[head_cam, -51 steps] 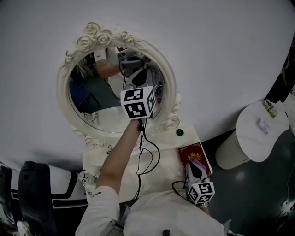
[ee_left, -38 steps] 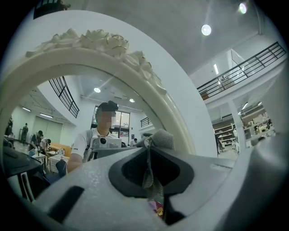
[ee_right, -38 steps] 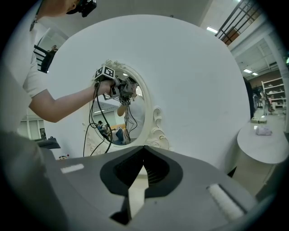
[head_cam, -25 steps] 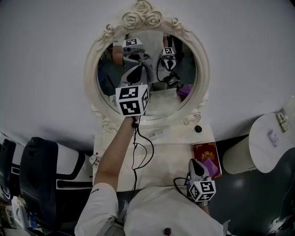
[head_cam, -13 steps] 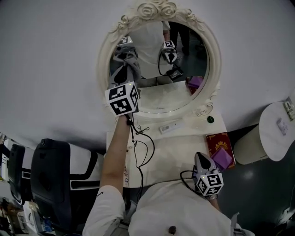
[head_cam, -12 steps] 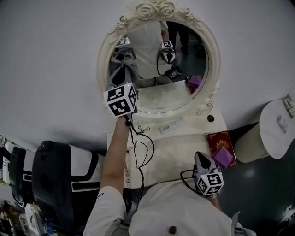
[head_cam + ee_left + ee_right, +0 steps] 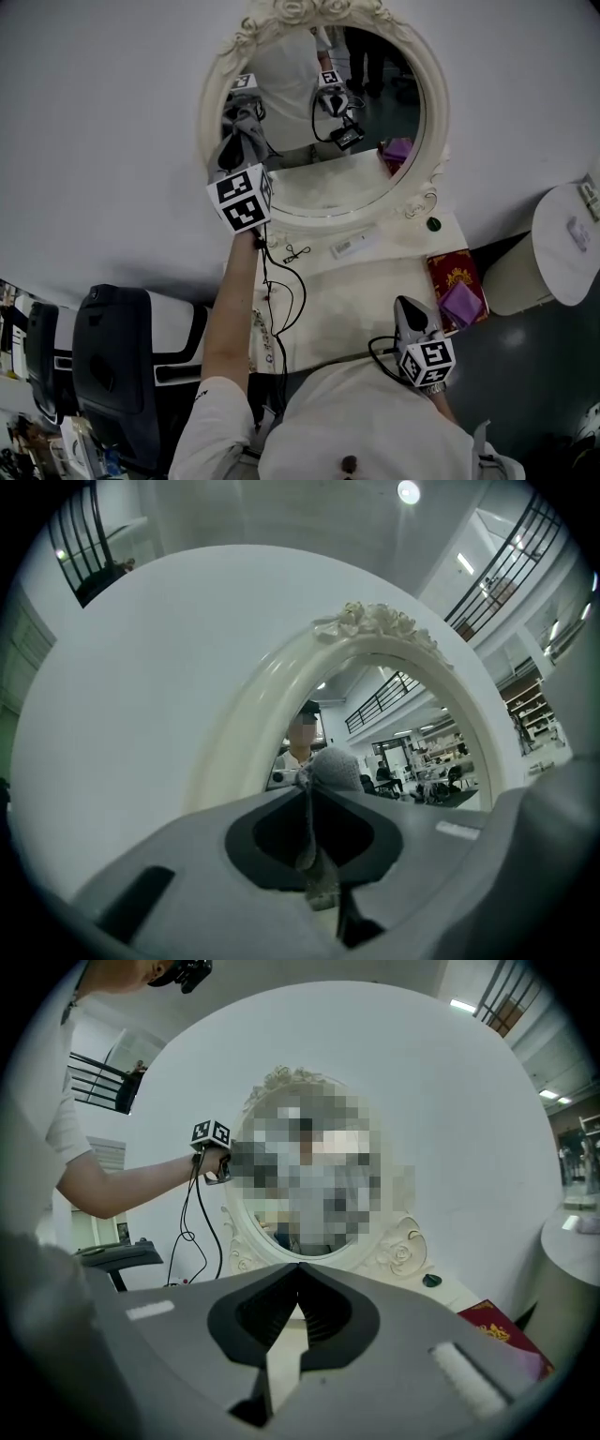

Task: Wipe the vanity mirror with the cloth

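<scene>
Fingers of the left gripper are pinched together on the grey cloth. A strip of it runs down between them, and a rounded wad bulges out just past their tips. In the head view that wad meets its own reflection, so it appears to lie against the glass of the vanity mirror. It sits just ahead of the fingertips, close inside the left side of the cream frame. The carved roses on the frame are up and to the right of the fingers.

My reading is that wiping is under way with the cloth at the mirror's left edge. The glass shows no streaks, smears or damp trails, so the pictures cannot tell which parts are already done. The wide stretch of glass to the right of the fingers, across to the far side of the frame, may be left to cover.

Further right, the right gripper is held low, near the person's body and well apart from the mirror, taking no part. Its fingers meet at the tips with nothing between them. Beyond them lie the pale vanity top and a red booklet off to their right.
</scene>
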### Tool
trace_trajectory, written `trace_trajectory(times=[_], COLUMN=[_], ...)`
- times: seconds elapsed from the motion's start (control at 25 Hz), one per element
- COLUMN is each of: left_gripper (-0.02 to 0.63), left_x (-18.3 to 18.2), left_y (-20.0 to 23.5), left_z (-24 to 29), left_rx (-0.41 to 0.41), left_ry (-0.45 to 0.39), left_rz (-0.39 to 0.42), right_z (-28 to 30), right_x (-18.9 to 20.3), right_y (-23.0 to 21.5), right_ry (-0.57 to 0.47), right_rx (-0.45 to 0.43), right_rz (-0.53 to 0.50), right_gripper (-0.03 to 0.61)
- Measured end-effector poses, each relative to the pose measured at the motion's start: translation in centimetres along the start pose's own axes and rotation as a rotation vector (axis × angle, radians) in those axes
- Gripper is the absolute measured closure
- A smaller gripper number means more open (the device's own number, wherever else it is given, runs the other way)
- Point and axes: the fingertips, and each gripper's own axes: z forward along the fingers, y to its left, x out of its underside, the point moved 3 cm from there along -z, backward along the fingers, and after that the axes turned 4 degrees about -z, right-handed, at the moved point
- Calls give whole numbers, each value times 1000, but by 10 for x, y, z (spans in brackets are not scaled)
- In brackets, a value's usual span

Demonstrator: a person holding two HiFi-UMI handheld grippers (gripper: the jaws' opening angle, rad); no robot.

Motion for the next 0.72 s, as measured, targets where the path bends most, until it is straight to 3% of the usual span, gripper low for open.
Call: trace_trajectory(times=[0.28, 0.44, 0.72], left_gripper=[592, 591, 591], left_x=[1, -4, -16], left_y=[-3, -32, -141], left_z=[-2, -12, -13], left_rx=[-78, -24, 115], left_ry=[-10, -13, -57], left_rz=[-54, -115, -91], right_z=[2, 8, 10], right_x=[-3, -4, -14], right_y=[-25, -42, -89], right_ry=[8, 23, 23], right_rx=[-33, -94, -155], right_rz=[1, -23, -26], right_gripper=[571, 571, 571])
